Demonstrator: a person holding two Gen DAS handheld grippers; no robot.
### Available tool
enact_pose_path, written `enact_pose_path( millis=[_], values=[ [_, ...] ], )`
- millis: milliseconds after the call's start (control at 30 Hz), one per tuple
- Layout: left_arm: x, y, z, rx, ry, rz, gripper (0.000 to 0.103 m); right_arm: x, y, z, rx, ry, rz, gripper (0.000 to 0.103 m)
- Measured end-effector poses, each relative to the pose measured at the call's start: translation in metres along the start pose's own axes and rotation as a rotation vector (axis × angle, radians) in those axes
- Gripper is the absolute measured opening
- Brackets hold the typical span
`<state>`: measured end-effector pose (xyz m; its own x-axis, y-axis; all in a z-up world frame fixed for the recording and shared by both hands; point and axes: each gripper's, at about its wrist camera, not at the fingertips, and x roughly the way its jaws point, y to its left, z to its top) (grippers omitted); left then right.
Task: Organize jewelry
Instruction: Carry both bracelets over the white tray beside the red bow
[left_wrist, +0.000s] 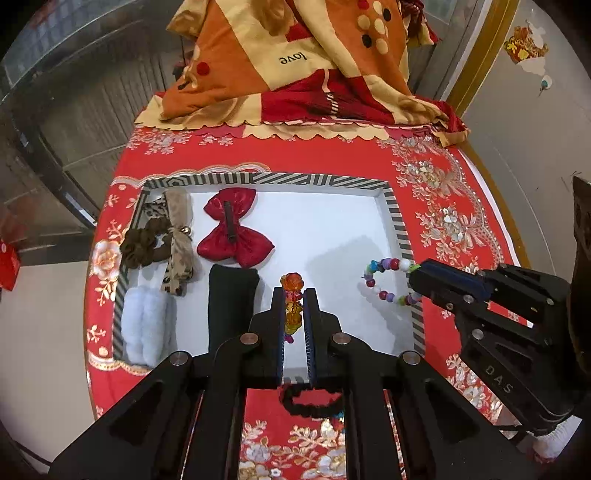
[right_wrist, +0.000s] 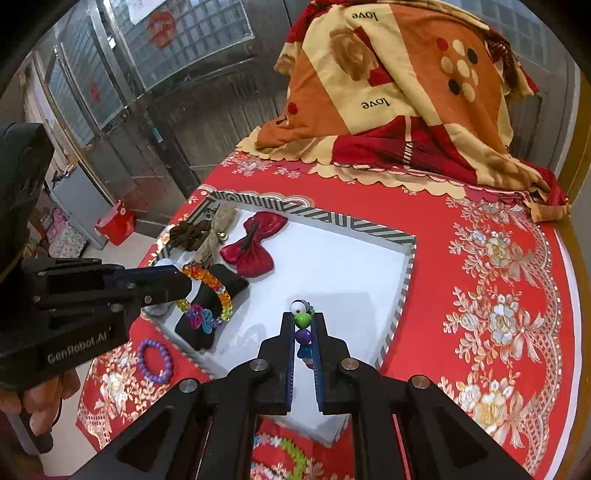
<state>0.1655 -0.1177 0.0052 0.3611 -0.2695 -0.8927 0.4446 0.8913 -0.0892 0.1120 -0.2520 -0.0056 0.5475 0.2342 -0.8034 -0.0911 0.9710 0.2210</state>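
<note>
My left gripper (left_wrist: 294, 293) is shut on an orange crystal bead bracelet (left_wrist: 291, 282), held above the white floor of a striped-rim tray (left_wrist: 258, 179). My right gripper (right_wrist: 303, 316) is shut on a multi-colour bead bracelet (right_wrist: 303, 320), which hangs over the tray's right part (right_wrist: 369, 225). Each view shows the other tool from the side: the right gripper (left_wrist: 415, 275) with its bracelet loop (left_wrist: 380, 280), and the left gripper (right_wrist: 186, 282) with the orange bracelet (right_wrist: 210, 280). A purple bead bracelet (right_wrist: 155, 360) lies on the red cloth outside the tray.
The tray holds a red bow (left_wrist: 234, 229), a black pad (left_wrist: 232, 306), a pale blue fluffy piece (left_wrist: 146, 328), a leopard tie (left_wrist: 177, 243) and a brown scrunchie (left_wrist: 144, 243). A black scrunchie (left_wrist: 310, 400) and a green-white bracelet (right_wrist: 291, 450) lie near the front. A folded blanket (right_wrist: 399, 92) sits behind.
</note>
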Motion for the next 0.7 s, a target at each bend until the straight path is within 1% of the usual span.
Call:
enact_pose_path(
  millis=[200, 333, 533, 700],
  values=[
    [0.019, -0.003, 0.014, 0.02, 0.023, -0.035, 0.008, 0.023, -0.01, 0.014, 0.024, 0.032, 0.018, 0.008],
    [0.04, 0.003, 0.025, 0.014, 0.04, -0.053, 0.008, 0.043, -0.015, 0.024, 0.03, 0.063, 0.028, 0.008],
    [0.082, 0.036, 0.034, -0.042, 0.105, 0.009, 0.008, 0.075, -0.026, 0.045, 0.023, 0.102, 0.03, 0.008],
    [0.094, 0.052, 0.031, -0.063, 0.132, 0.019, 0.008, 0.105, -0.031, 0.064, 0.009, 0.129, 0.033, 0.008]
  ],
)
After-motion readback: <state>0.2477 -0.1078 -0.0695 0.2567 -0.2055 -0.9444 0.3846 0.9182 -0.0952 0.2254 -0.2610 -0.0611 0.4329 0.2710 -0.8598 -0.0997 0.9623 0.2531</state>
